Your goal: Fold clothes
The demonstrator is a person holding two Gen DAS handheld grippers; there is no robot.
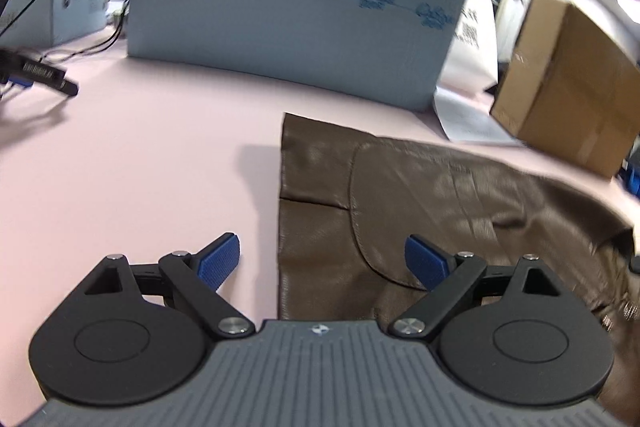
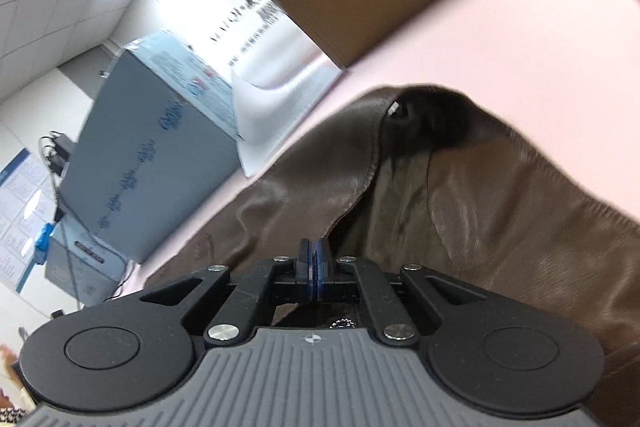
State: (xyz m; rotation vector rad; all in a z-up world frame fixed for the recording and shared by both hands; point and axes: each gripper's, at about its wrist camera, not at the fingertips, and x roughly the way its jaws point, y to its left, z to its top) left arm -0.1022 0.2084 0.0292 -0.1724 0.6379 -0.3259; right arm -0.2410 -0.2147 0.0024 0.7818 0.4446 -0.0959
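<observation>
A brown leather jacket [image 1: 420,195] lies on the pink table [image 1: 140,147]. My left gripper [image 1: 323,261] hovers open over its left edge: one blue pad [image 1: 220,259] is over bare table, the other over the leather, and nothing is pinched. In the right wrist view the jacket [image 2: 500,219] rises in folds toward my right gripper [image 2: 314,259]. Its blue pads are pressed together where the stitched front edge [image 2: 360,187] runs down to them. The dark collar opening [image 2: 436,123] stands raised behind it.
A large grey-blue box [image 1: 300,27] stands across the back of the table, a brown cardboard box [image 1: 568,79] at the right and white sheets [image 1: 468,115] between them. Black cables and a dark device [image 1: 44,75] lie at the left.
</observation>
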